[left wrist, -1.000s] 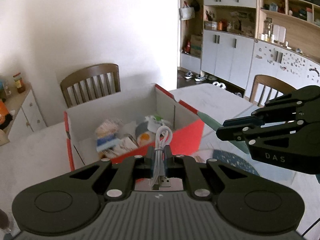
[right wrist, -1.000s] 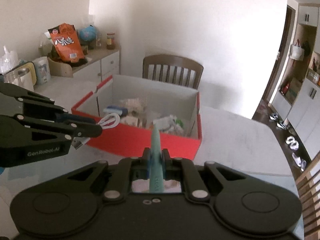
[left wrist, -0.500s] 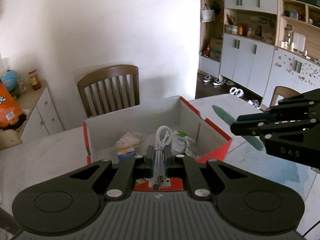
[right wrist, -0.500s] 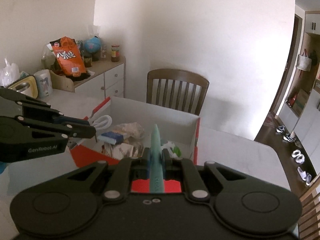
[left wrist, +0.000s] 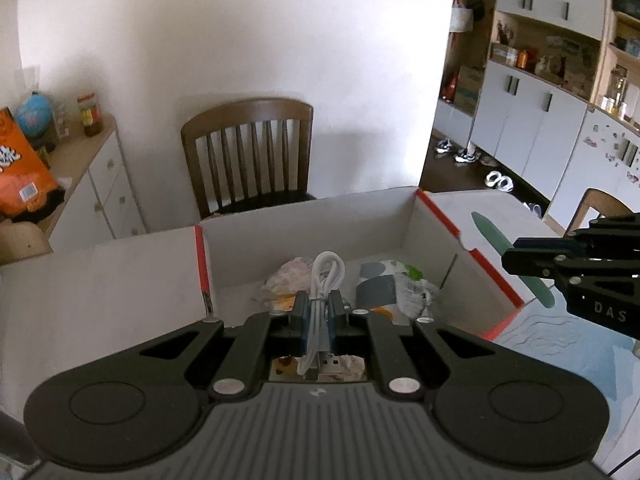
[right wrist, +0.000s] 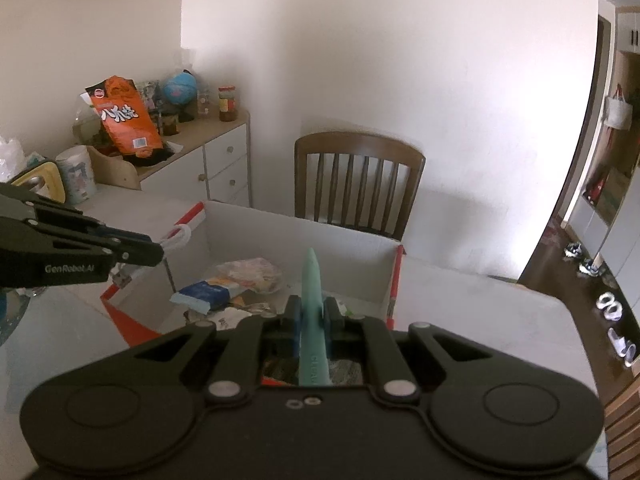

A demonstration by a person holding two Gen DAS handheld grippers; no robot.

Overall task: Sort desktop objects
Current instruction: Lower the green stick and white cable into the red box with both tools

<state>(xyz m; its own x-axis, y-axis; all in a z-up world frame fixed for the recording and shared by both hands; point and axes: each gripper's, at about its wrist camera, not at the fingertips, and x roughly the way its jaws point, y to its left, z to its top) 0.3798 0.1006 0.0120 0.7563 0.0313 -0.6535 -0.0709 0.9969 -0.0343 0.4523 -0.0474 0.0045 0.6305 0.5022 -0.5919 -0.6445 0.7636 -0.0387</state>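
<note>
Left wrist view: left gripper (left wrist: 319, 312) is clamped on a coiled white USB cable (left wrist: 325, 280), loop end sticking up past the fingertips, plug end hanging back toward the camera. It sits above the near edge of the red-and-white box (left wrist: 304, 220), which is open-topped and stands on the white table (left wrist: 92, 280). Inside the box, under the cable: crumpled snack wrappers (left wrist: 288, 276) and a grey-and-white packet (left wrist: 384, 288). Right gripper (left wrist: 516, 258) comes in from the right edge, closed on a teal pen-like tool (left wrist: 492, 238); the tool's tip points over the box's right wall. Wooden chair (left wrist: 248, 152) is behind the box's far edge.

Right wrist view: right gripper (right wrist: 313, 314) is pinching the teal tool (right wrist: 314, 300), which runs straight forward between the fingers with its tapered tip over the box interior. Box (right wrist: 320, 232) is directly ahead; blue packet (right wrist: 204, 294) and wrappers (right wrist: 252, 272) lie toward its left side. Left gripper (right wrist: 154, 250) enters from the left edge with the cable's (right wrist: 178, 236) white loop showing at its tip, over the box's left wall near the far left corner. Sideboard (right wrist: 208, 148) beyond the table's left side carries an orange snack bag (right wrist: 124, 116) and a globe (right wrist: 180, 88).
</note>
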